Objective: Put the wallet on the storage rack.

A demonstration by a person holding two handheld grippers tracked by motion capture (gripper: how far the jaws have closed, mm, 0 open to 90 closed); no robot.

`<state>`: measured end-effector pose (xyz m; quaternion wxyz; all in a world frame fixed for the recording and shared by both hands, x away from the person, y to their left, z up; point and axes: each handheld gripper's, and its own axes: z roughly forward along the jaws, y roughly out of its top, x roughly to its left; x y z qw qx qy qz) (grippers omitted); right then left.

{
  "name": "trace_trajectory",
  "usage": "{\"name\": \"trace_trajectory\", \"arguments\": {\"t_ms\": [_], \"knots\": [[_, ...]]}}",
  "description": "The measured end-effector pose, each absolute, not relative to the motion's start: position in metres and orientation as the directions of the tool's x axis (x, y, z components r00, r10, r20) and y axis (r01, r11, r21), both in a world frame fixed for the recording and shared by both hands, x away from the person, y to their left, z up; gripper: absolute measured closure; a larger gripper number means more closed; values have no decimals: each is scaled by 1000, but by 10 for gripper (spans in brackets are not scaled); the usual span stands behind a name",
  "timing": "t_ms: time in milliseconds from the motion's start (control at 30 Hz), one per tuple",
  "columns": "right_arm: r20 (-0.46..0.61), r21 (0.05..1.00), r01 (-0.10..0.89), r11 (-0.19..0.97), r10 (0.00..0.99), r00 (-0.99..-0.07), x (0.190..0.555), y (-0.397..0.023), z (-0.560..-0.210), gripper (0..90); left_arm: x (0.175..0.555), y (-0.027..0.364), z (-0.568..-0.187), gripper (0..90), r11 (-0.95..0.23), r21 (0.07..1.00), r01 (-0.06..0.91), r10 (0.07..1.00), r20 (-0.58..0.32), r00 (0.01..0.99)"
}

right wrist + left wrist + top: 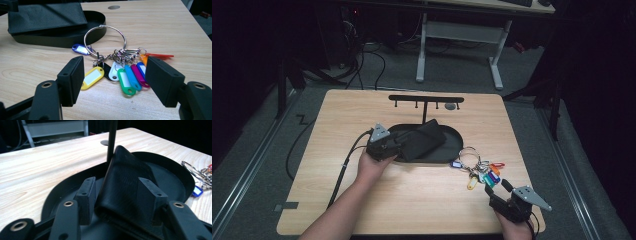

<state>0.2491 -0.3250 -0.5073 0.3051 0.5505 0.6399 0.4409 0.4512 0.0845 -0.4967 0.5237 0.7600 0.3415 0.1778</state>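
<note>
High view: left tool (393, 146) at black tray (457, 145) mid-table, over dark pouch (424, 139); right tool (499, 189) near table's front-right corner, by key ring (469, 159).
Left gripper view: jaws apart — pouch (125, 185) between, pads not pressing.
Right gripper view: jaws apart — key tags (125, 75) just ahead.

You are working at a light wooden table (412, 200) with rounded corners, lit from above while the room around it lies in near darkness. Beyond its far edge you see grey carpet floor (462, 75), loose black cables (362, 65) trailing across it, and the white legs of another desk (459, 35). A metal floor rail (242, 175) runs along the left.
</note>
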Motion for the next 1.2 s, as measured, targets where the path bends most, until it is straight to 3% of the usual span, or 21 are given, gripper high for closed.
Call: {"name": "trace_trajectory", "arguments": {"t_ms": [367,600,667,833,967,1200], "knots": [[100,901,434,-1,974,-205,249,-325,-507,323,428,78,-492,493,-227,928,295,667,-73,741],[99,902,432,0,973,-207,249,-325,-506,323,401,62,-516,486,-315,909,273,641,-9,767],[99,902,431,1,973,-208,248,-325,-506,323,399,62,-521,513,-327,909,259,655,21,756],[103,902,433,-5,974,-203,248,-325,-506,323,400,66,-520,717,-351,905,239,663,60,746],[103,902,432,-6,974,-202,248,-326,-506,323,403,72,-518,779,-352,903,246,680,66,730],[105,902,432,-7,973,-203,248,-326,-506,323,414,88,-519,761,-352,890,290,729,67,681]]}}
